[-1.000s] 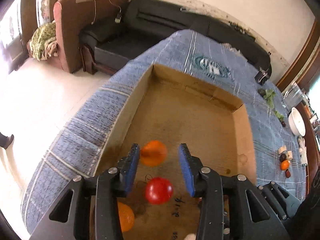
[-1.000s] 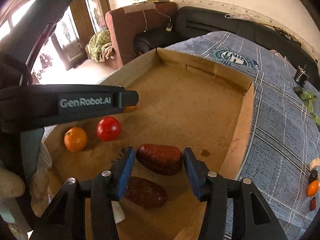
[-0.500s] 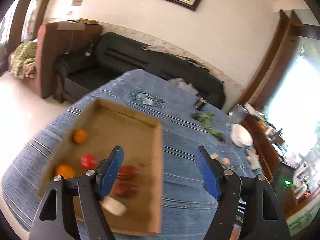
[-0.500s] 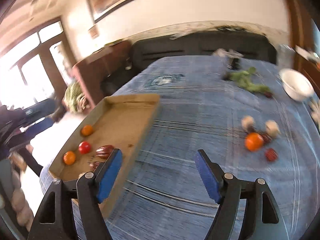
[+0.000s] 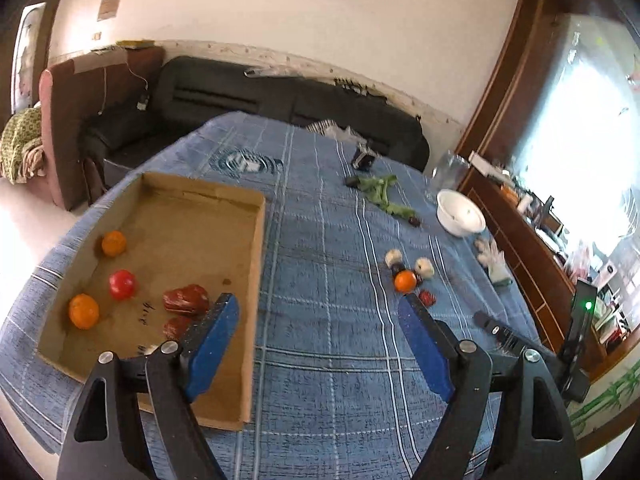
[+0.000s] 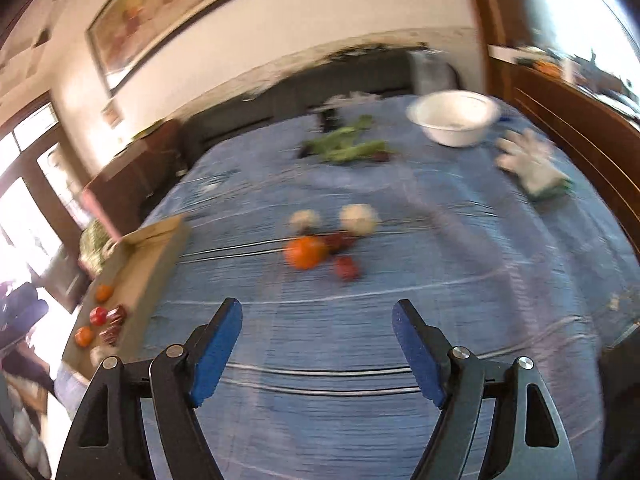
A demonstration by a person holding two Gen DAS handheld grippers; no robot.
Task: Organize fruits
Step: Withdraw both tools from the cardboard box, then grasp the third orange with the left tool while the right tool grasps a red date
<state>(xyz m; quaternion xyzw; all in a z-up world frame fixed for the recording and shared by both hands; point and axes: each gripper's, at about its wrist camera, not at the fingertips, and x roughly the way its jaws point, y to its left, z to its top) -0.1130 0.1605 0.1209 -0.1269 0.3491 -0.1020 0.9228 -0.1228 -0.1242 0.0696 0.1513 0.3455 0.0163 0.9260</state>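
Note:
A cardboard box [image 5: 256, 264] lies on the blue cloth at the left. In it are two oranges [image 5: 83, 311], a red tomato [image 5: 122, 283] and two dark red fruits [image 5: 186, 300]. Loose on the cloth to the right are an orange [image 5: 405, 281], two pale round pieces [image 5: 424, 268] and small dark red fruits [image 5: 427, 297]. My left gripper [image 5: 318, 320] is open and empty above the cloth beside the box. My right gripper [image 6: 317, 320] is open and empty, facing the loose orange [image 6: 306, 253] and the red fruit [image 6: 346, 268]; this view is blurred.
A white bowl [image 5: 460, 213] stands at the far right of the table, also in the right wrist view [image 6: 454, 122]. Green leaves [image 5: 384, 194], a white glove [image 5: 494, 260] and a small black item [image 5: 364, 159] lie near it. A dark sofa [image 5: 280, 100] is behind the table.
Both grippers have lifted out of the box and opened wide. The right one let go of the dark red fruit and swung right toward the loose fruits.

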